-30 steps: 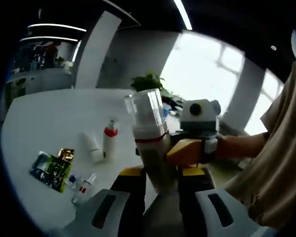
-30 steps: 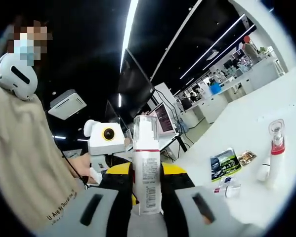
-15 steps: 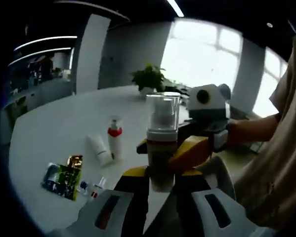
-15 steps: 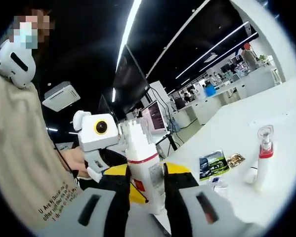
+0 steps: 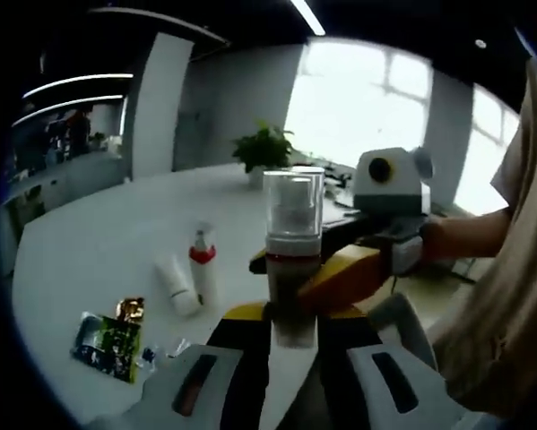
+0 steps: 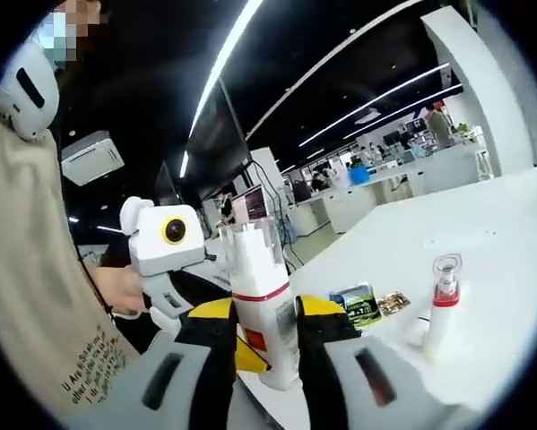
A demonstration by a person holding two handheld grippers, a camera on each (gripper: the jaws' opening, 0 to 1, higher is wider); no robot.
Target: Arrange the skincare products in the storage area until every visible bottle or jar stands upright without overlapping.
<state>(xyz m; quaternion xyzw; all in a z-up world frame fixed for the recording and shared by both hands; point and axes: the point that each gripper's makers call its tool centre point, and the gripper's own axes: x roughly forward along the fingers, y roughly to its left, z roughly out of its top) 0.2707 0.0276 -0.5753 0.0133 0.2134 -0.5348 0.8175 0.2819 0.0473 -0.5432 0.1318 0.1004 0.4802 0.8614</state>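
A pump bottle [image 5: 292,260] with a clear cap and a red band stands upright above the white table [image 5: 89,233]. My left gripper [image 5: 290,327] is shut on its lower body. My right gripper [image 5: 353,273] reaches in from the right, one yellow jaw pressed against the bottle's side. In the right gripper view the same bottle [image 6: 264,313] sits between the jaws of my right gripper [image 6: 264,345], shut on it, with my left gripper [image 6: 165,251] just behind at the left. A white bottle with a red collar [image 5: 203,269] stands on the table beside a lying white tube [image 5: 176,285].
A green-black sachet [image 5: 107,336], a gold sachet [image 5: 129,309] and small vials [image 5: 160,351] lie near the table's front. The red-collar bottle [image 6: 440,309] and the sachet [image 6: 358,305] appear at the right. A potted plant [image 5: 266,148] stands at the far edge. A person's sleeve [image 5: 501,296] is close on the right.
The pump bottle has gone from leaning to upright between my left jaws. Both views have shifted with the hands. The things on the table lie as before.
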